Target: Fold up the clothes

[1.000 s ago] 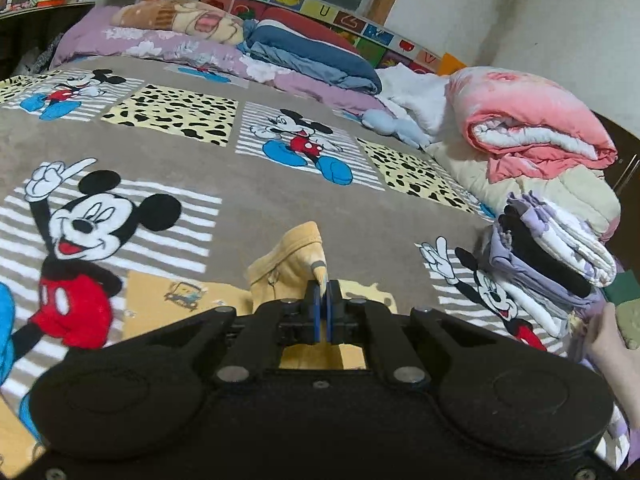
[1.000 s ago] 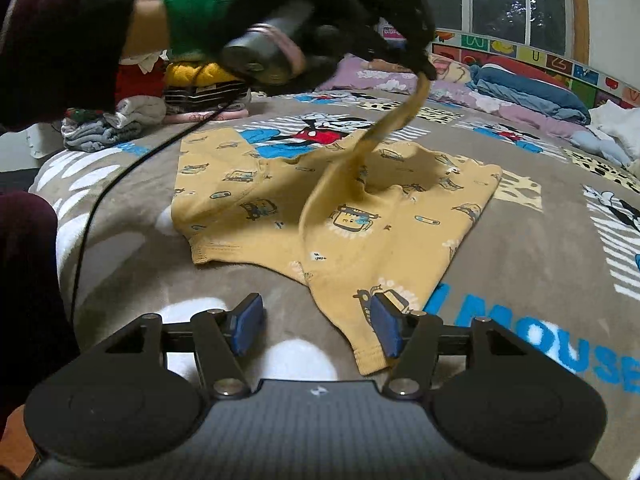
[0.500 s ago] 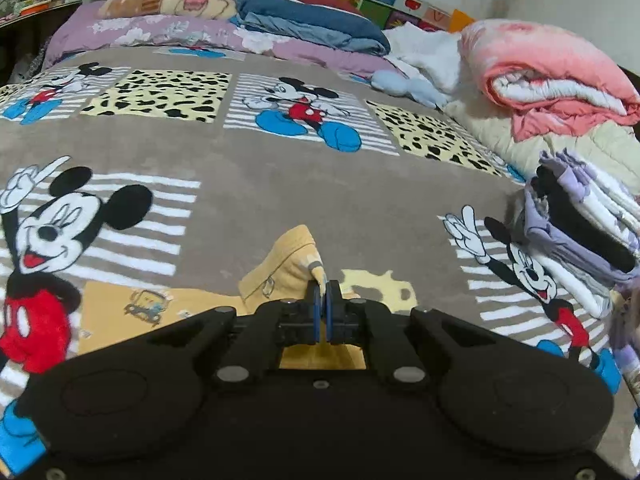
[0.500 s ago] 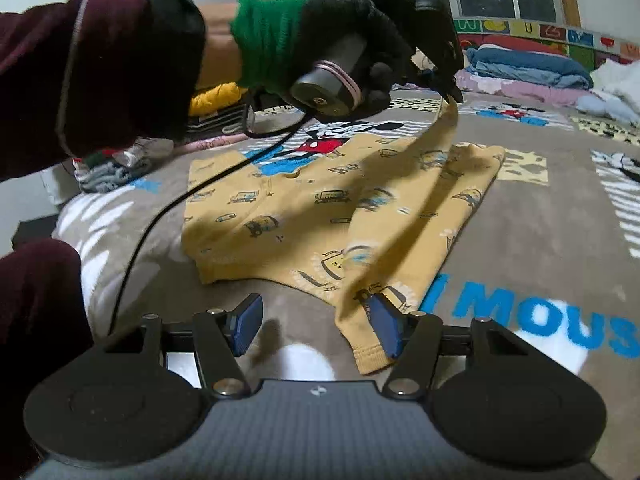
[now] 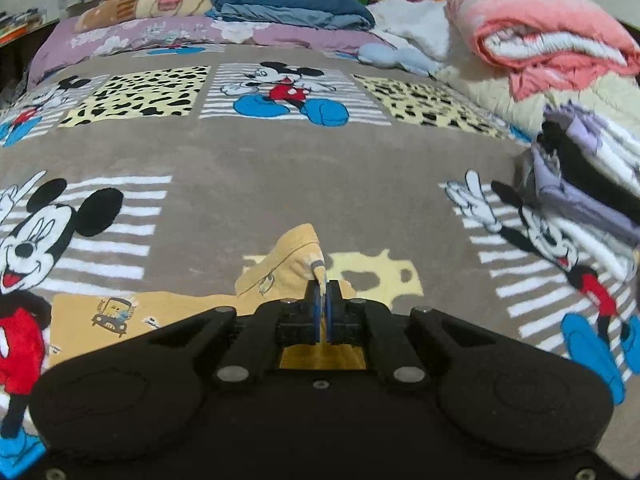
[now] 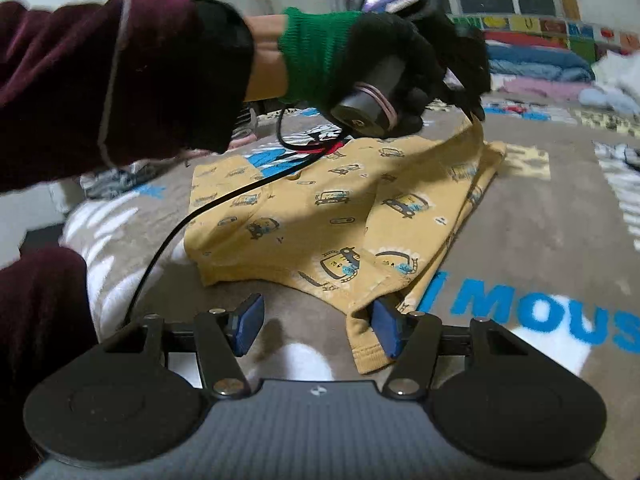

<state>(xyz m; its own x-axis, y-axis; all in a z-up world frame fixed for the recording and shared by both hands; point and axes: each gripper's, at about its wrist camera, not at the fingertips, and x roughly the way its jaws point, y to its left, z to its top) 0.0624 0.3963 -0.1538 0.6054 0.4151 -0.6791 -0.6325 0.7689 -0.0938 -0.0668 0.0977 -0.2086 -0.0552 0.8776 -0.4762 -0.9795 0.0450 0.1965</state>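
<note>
A yellow child's garment [image 6: 304, 216] printed with small cartoon vehicles lies partly folded on a bed's brown cartoon-mouse blanket [image 5: 256, 168], one edge lifted in a pinched ridge by the left claw [image 5: 322, 304], whose blue pads are clamped together on the cloth. The right claw [image 6: 316, 322] rests low at the garment's near hem with its pads apart, one of them against the fabric. The gloved left hand [image 6: 384, 68] and a maroon sleeve [image 6: 120, 80] block the garment's far edge, and the stacked clothes [image 5: 588, 188] at right are blurred and cut off.
</note>
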